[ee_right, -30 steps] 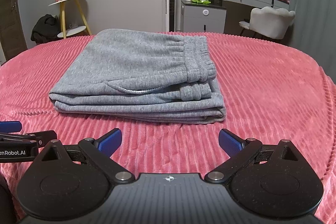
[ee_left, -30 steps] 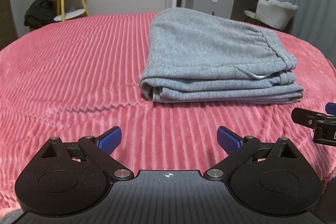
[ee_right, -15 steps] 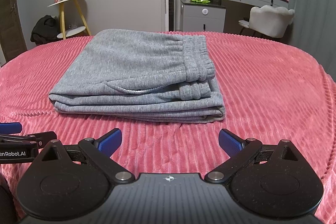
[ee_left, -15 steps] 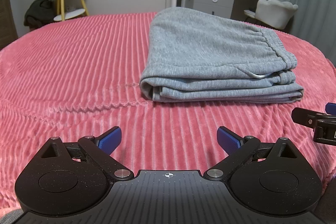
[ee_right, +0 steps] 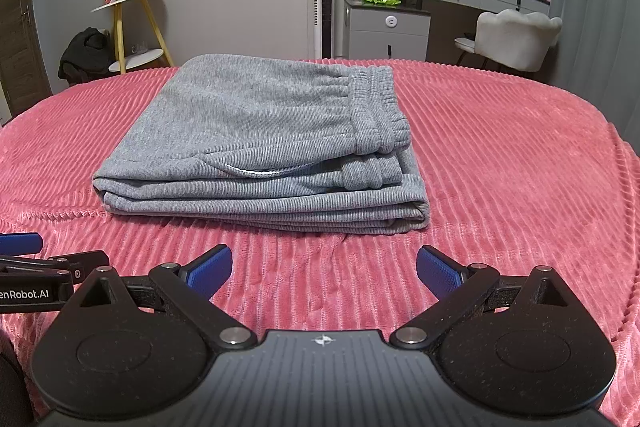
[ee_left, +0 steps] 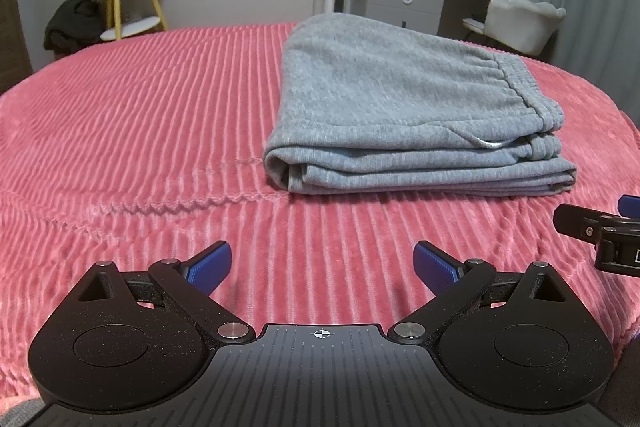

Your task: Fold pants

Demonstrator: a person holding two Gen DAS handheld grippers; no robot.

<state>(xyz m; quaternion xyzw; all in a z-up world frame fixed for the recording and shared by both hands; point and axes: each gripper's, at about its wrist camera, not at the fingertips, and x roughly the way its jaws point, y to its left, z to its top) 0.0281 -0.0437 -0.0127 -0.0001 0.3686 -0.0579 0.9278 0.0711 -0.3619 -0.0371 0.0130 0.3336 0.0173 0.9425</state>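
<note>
The left gripper (ee_left: 322,265) stands with its blue-padded fingers spread wide and nothing between them, low over the pink ribbed plush bedspread (ee_left: 132,115); the right gripper (ee_right: 324,267) is the same — fingers wide apart, empty, just above the bedspread's near edge; each shows at the margin of the other's view, so the two sit side by side, apart from the cloth.

Ahead of both lie the grey knitted sweatpants (ee_right: 264,131), folded into a compact stack of several layers in the middle of the bedspread, the elastic waistband (ee_right: 380,111) on top at the stack's right side and a pocket opening with a pale lining showing along the near edge; the folding looks finished, or close to it.

If anything remains, it is tidying: the lowest layer juts out a little past the upper ones at the right near corner, so a light nudge there — pads flat, no pinching — would square the stack without dragging the top layers; otherwise draw both tools straight back and leave the pile alone.

On the left gripper's side, seen from the right wrist, white lettering reads "enRobot.AI", its start cut off by the frame; the boxes on the far yellow-legged side table (ee_right: 132,27) carry print too small to read.
</note>
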